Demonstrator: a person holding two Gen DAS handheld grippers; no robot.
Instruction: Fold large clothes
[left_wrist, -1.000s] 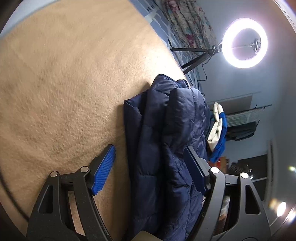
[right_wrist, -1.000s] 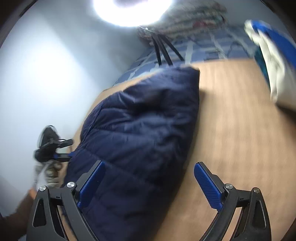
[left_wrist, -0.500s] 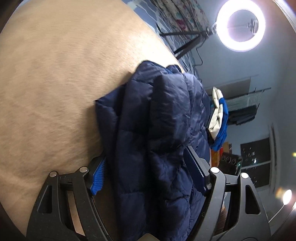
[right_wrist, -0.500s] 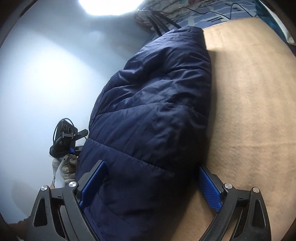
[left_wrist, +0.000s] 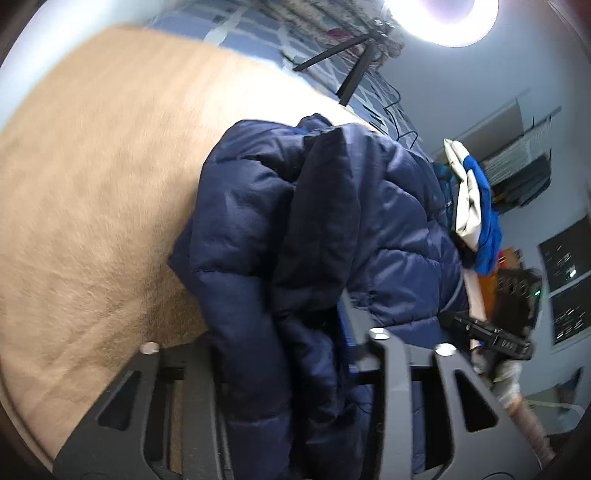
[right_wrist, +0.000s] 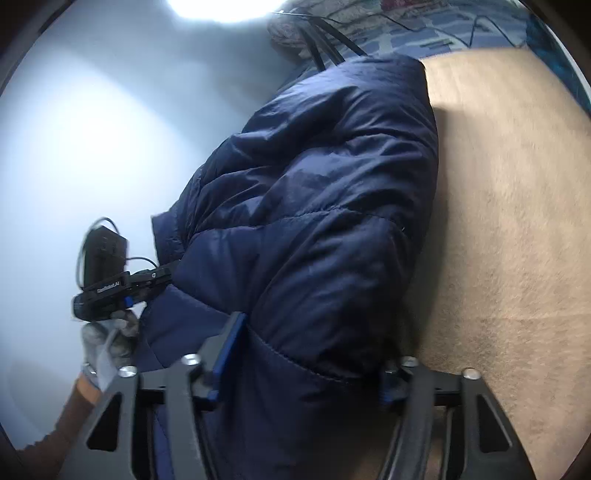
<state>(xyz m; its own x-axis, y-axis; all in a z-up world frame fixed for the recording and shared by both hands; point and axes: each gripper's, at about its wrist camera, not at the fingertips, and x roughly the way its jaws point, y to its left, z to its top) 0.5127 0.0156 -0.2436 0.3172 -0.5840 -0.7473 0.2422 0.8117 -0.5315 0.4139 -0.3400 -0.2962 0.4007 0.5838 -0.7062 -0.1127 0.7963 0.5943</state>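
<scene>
A bulky navy quilted jacket (left_wrist: 314, 229) lies bunched on the tan carpet (left_wrist: 92, 184). My left gripper (left_wrist: 280, 332) is shut on a thick fold of the jacket, and the cloth hides its pads. In the right wrist view the same jacket (right_wrist: 325, 206) fills the middle. My right gripper (right_wrist: 310, 354) is shut on its near edge, with the blue left pad (right_wrist: 229, 354) showing and the other buried in cloth. Each gripper shows in the other's view, at the jacket's far side.
A ring light on a black tripod (left_wrist: 354, 62) stands at the carpet's far edge on a blue patterned floor (left_wrist: 236, 26). A white and blue garment pile (left_wrist: 472, 206) lies beyond the jacket. Bare carpet (right_wrist: 509, 221) stretches to the right.
Both grippers have closed from wide open onto the jacket's edges. The jacket has bunched up and risen off the carpet between them.
</scene>
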